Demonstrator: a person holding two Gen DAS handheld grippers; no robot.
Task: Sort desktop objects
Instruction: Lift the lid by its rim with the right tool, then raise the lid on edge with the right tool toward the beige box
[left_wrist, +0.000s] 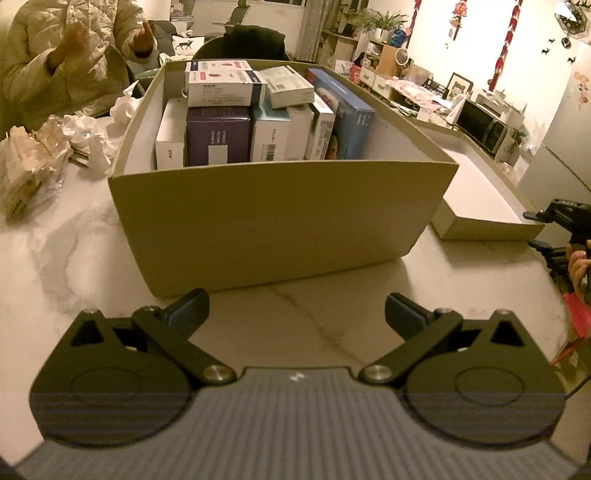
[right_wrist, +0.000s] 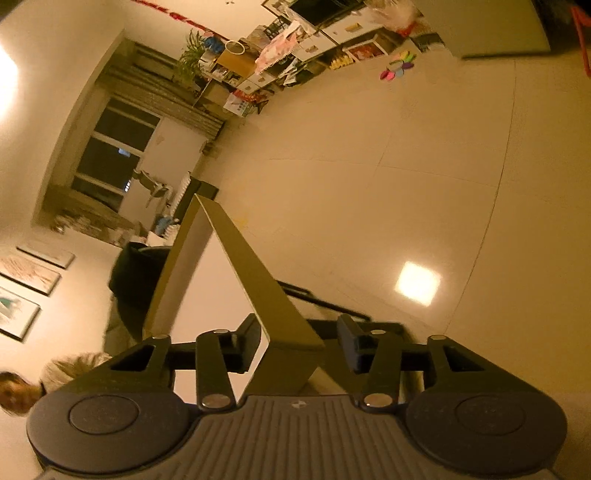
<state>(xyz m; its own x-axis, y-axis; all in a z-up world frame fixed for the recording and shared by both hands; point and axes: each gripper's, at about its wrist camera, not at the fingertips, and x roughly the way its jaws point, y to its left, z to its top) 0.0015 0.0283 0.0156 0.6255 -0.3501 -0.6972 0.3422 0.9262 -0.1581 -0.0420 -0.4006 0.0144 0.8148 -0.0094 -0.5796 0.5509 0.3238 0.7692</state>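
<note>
An open tan cardboard box (left_wrist: 258, 221) stands in the middle of the marble table (left_wrist: 332, 325), packed with several small cartons (left_wrist: 221, 136). My left gripper (left_wrist: 295, 314) hovers open and empty over the table just in front of the box. To the right of the box lies its tan lid (left_wrist: 480, 184), white inside. My right gripper (left_wrist: 554, 214) reaches it from the right edge. In the right wrist view the right gripper (right_wrist: 299, 343) is rolled sideways, its jaws closed on a side wall of the lid (right_wrist: 251, 273), which runs away from the fingers.
A person in a pale padded jacket (left_wrist: 55, 66) sits at the far left. Crumpled tissues (left_wrist: 92, 133) and plastic bags (left_wrist: 26, 166) lie left of the box. A hand (left_wrist: 580, 262) and something red (left_wrist: 576, 317) show at the right table edge. Tiled floor (right_wrist: 406, 147) lies beyond.
</note>
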